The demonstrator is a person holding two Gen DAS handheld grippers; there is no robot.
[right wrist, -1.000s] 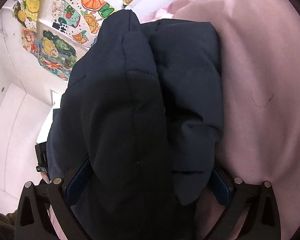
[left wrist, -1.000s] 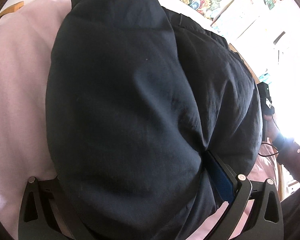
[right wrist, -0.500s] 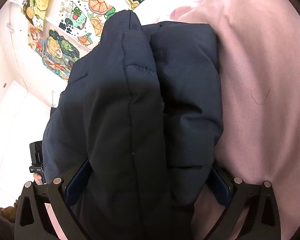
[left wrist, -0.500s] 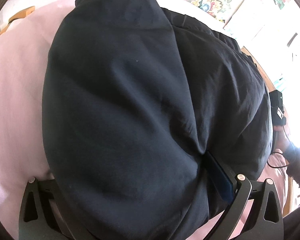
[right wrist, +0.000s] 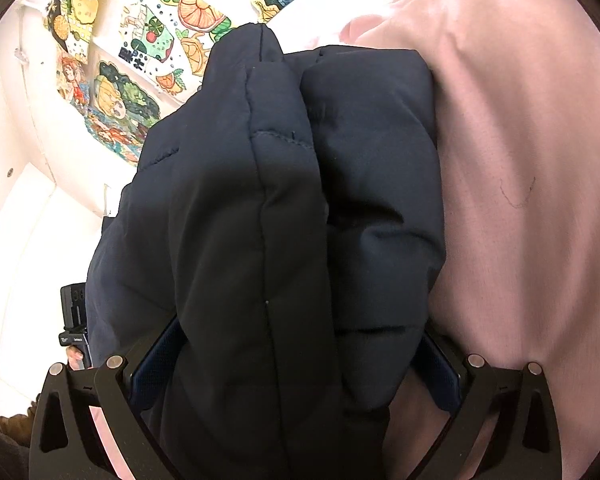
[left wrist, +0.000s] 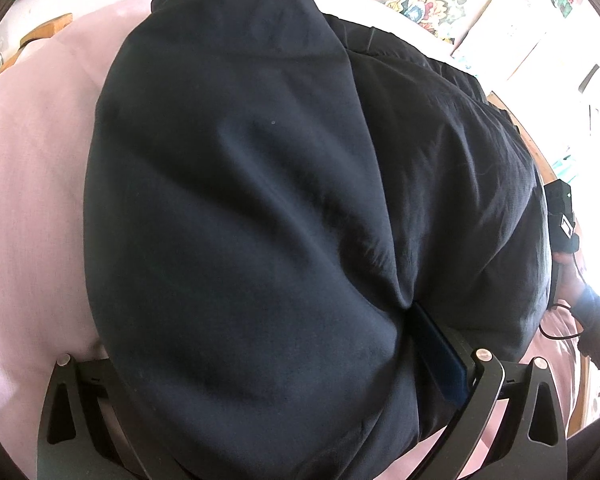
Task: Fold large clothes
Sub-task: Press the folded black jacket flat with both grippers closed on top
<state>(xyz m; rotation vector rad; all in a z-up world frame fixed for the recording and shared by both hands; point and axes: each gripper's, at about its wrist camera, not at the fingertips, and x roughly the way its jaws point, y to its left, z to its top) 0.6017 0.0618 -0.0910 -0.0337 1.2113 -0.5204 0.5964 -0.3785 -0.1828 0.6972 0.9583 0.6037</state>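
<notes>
1. The left gripper has its fingers clamped on a thick fold of the dark navy padded jacket, which bulges up between them over the pale pink bedsheet.
2. The right gripper pinches another bunched fold of the jacket between its blue-padded fingers; the sheet lies to the right, colourful wall drawings behind.

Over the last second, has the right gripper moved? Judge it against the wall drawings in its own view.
Yes. In the right wrist view the wall drawings have slid down and right past the dark jacket, so the right gripper has tilted or swung up and left, clamped on it.
</notes>
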